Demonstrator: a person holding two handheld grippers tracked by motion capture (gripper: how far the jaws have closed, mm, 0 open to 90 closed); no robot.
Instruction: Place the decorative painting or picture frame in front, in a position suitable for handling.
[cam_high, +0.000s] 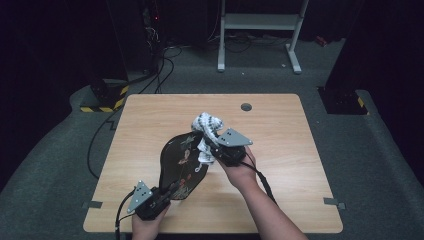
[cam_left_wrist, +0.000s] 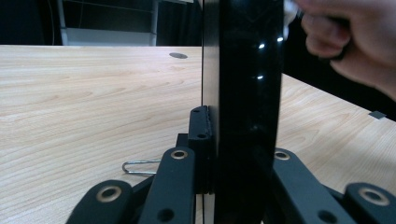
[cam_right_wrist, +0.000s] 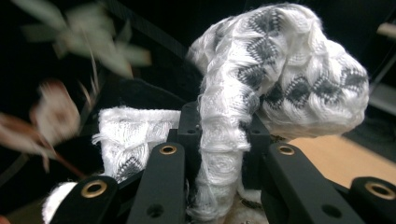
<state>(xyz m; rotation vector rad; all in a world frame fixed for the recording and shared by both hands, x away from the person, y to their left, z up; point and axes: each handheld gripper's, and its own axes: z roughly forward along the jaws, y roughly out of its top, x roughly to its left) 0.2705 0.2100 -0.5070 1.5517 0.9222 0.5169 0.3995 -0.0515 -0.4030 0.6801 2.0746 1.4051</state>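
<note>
While the left gripper (cam_high: 159, 199) clamps the near edge of the black tray (cam_high: 178, 162) and tilts it up off the table, the right gripper (cam_high: 216, 151) pinches a white cloth (cam_high: 206, 131) with grey diamond patterning against the tray's face. Nothing lies in the tray. It's glossy black, oval, painted with pale flowers and leaves. The cloth bunches above the jaws. Below sits a light wooden table (cam_high: 270, 135); grey carpet, cables and a white frame (cam_high: 260, 30) fill the dark room.
</note>
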